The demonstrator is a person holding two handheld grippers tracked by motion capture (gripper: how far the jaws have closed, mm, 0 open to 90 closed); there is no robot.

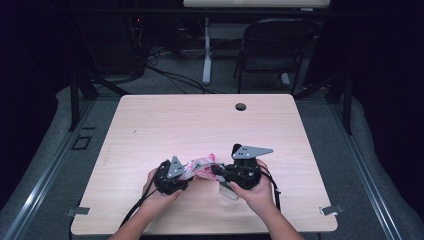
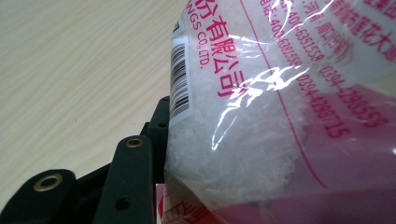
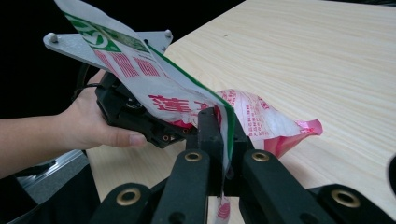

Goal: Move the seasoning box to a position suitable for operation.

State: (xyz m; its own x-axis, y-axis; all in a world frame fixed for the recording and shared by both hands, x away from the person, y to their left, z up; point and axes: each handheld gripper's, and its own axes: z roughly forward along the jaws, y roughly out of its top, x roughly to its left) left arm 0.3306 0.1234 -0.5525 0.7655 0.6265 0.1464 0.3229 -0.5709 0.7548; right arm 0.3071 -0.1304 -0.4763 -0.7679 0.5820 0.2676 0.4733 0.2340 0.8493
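Grippers number two, hands two, and between them hangs one bag, over one table [image 1: 150, 120]. Going left to right in the high view: the left hand [image 1: 159, 192] wraps the left gripper [image 1: 186, 172], whose grey plate tilts toward the centre; next comes the bag [image 1: 202, 165], a crinkled clear pouch with pink print, bunched just above the near part of the tabletop; then the right gripper [image 1: 216, 171], its plate level, gripped by the right hand [image 1: 255, 192]. The two grippers point inward at each other and stand close together, the bag bridging them. In the left gripper view the bag [image 2: 280, 116] presses right against the camera: clear film with pink lettering, a barcode strip, and white grainy contents inside. One black jaw rises at the lower left and lies against the film; the other jaw is hidden behind the pouch, so I cannot tell how far that gripper is closed (it touches the bag, at least). In the right gripper view the right gripper [image 3: 223, 135] has its jaws drawn together, clamped on a flat edge of the bag [image 3: 261, 121], a strip printed in green and red that runs up and leftward toward the left gripper [image 3: 140, 116]. The left hand [image 3: 93, 123] holds that gripper at the table's edge. The pouch's pink-tinted end rests on the wood beyond the jaws.
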